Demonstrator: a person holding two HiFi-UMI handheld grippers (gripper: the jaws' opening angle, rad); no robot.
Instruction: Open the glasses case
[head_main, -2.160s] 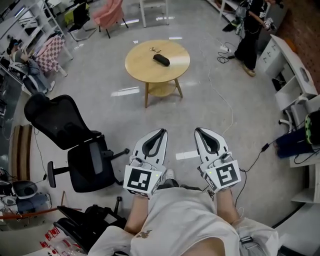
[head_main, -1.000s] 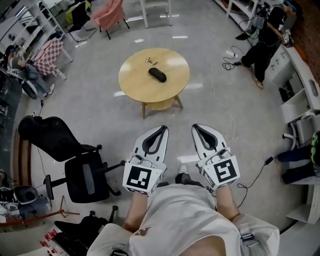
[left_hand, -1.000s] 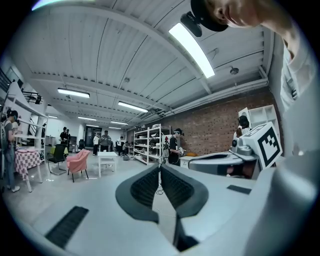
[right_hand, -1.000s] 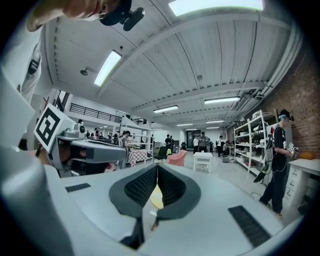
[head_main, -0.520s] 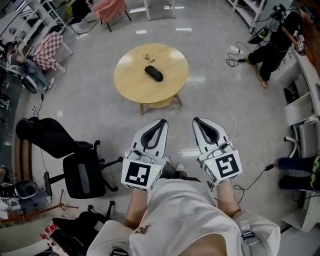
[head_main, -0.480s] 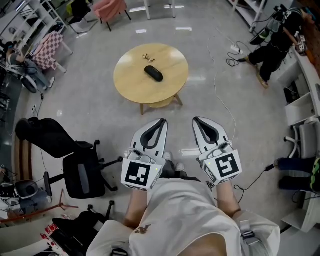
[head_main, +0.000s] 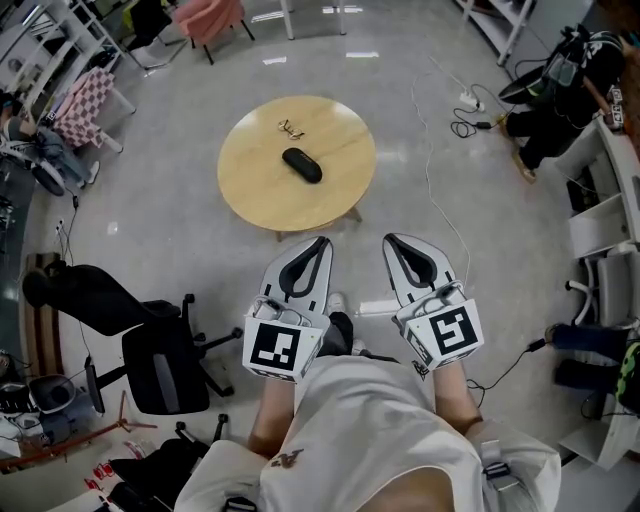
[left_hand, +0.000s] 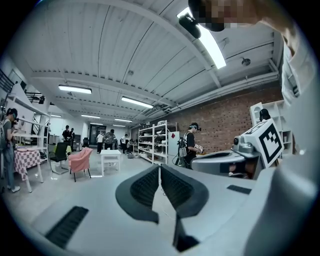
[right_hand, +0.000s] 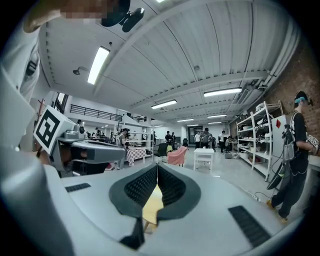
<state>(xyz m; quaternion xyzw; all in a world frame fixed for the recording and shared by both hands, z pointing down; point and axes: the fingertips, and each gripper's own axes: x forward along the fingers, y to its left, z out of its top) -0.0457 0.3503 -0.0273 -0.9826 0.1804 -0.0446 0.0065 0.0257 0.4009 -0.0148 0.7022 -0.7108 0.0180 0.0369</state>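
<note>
- While we stand on the grey floor, we hold the left gripper (head_main: 318, 243) and the right gripper (head_main: 390, 241) side by side in the lower middle of the head view.
- Both grippers point up the frame, toward the round wooden table (head_main: 250, 195).
- We see the black glasses case (head_main: 301, 165) lying shut on that table, in the upper middle of the frame.
- It lies a bit slanted, close to the middle of the table top.
- A small thin thing (head_main: 290, 128) lies just above the case in the frame. It is too small for us to tell what it is.
- Our grippers are well apart from the case and touch nothing.
- In the left gripper view, the two black fingers (left_hand: 145, 187) are pressed together with nothing between them.
- In the right gripper view, the fingers (right_hand: 172, 186) meet at their tips too, and they hold nothing. A bit of yellow shows through the gap lower down.
- Each gripper has a cube with a black and white square on it, the left cube (head_main: 275, 350) and the right cube (head_main: 448, 335).
- A black office chair (head_main: 155, 355) stands at the lower left of the frame.
- A pink chair (head_main: 205, 18) stands at the top left.
- A person in black (head_main: 560, 80) stands at the upper right.
- A white cable (head_main: 432, 190) runs down the floor to the right of the table.
</note>
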